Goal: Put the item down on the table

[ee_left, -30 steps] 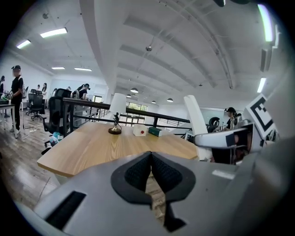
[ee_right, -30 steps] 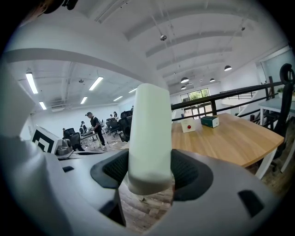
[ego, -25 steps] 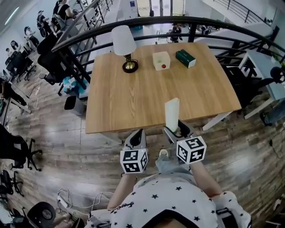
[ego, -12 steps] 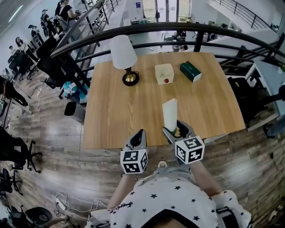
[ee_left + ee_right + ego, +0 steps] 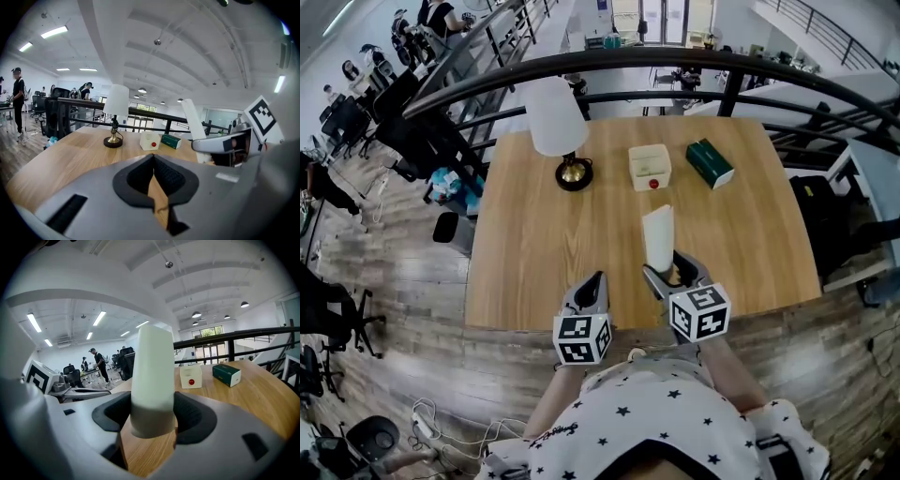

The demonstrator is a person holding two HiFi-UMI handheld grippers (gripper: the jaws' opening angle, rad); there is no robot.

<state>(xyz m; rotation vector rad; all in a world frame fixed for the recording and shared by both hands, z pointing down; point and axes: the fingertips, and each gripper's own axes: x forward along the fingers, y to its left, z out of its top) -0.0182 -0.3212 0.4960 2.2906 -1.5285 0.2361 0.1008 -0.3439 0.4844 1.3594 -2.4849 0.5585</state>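
A tall white tapered item (image 5: 657, 234) stands upright between the jaws of my right gripper (image 5: 673, 272), which is shut on its lower end. In the right gripper view the item (image 5: 152, 371) fills the middle and its base hangs a little above the wooden table (image 5: 253, 404), with the right gripper (image 5: 152, 414) closed round it. My left gripper (image 5: 592, 286) hovers at the table's near edge, shut and empty. In the left gripper view its jaws (image 5: 153, 180) meet with only the tabletop behind them, and the item (image 5: 193, 122) shows off to the right.
On the far half of the table (image 5: 525, 253) are a white-shaded lamp (image 5: 555, 122) with a brass base, a white box with a red dot (image 5: 649, 167) and a dark green box (image 5: 710, 163). A black railing (image 5: 694, 54) runs behind the table. Office chairs and people are at far left.
The view has moved forward over the table. Both grippers, earlier at or before the near edge, now sit further over the tabletop. The right gripper keeps its hold on the white item.
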